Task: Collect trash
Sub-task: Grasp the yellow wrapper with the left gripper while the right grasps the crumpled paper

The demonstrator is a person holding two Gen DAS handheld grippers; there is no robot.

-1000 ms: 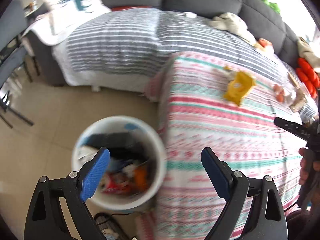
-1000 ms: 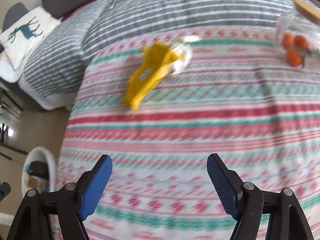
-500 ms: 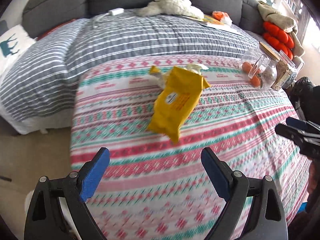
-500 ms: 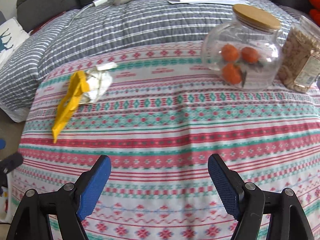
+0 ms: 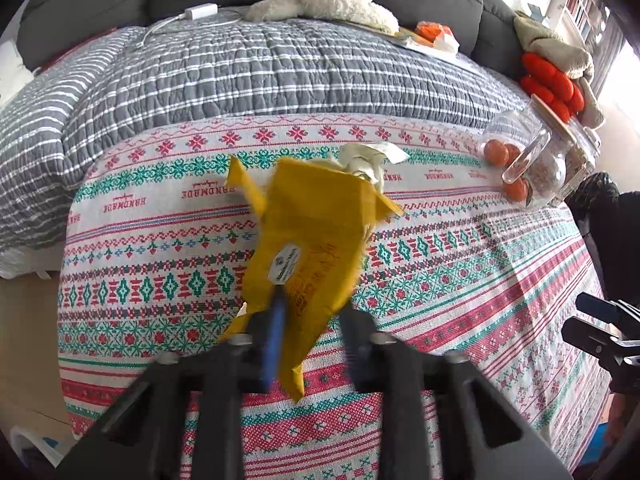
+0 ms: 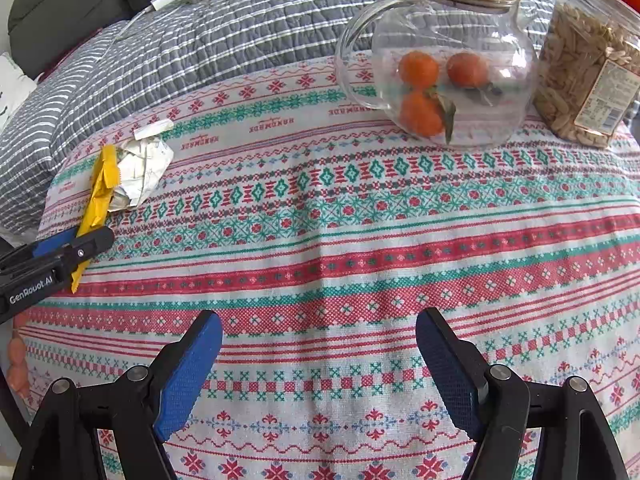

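Left gripper (image 5: 310,344) closing, jaws narrow, lower end of yellow padded envelope (image 5: 316,248) between blue pads; motion blur hides whether pads press yet. Envelope lies on patterned tablecloth (image 5: 460,264), stretching ahead of left gripper. Crumpled white paper (image 5: 368,158) just beyond envelope's far end, touching it. Right gripper (image 6: 319,364) wide, nothing between fingers, above bare cloth. Glass jar with oranges (image 6: 440,68) ahead of right gripper, nut bag (image 6: 586,76) beside jar.
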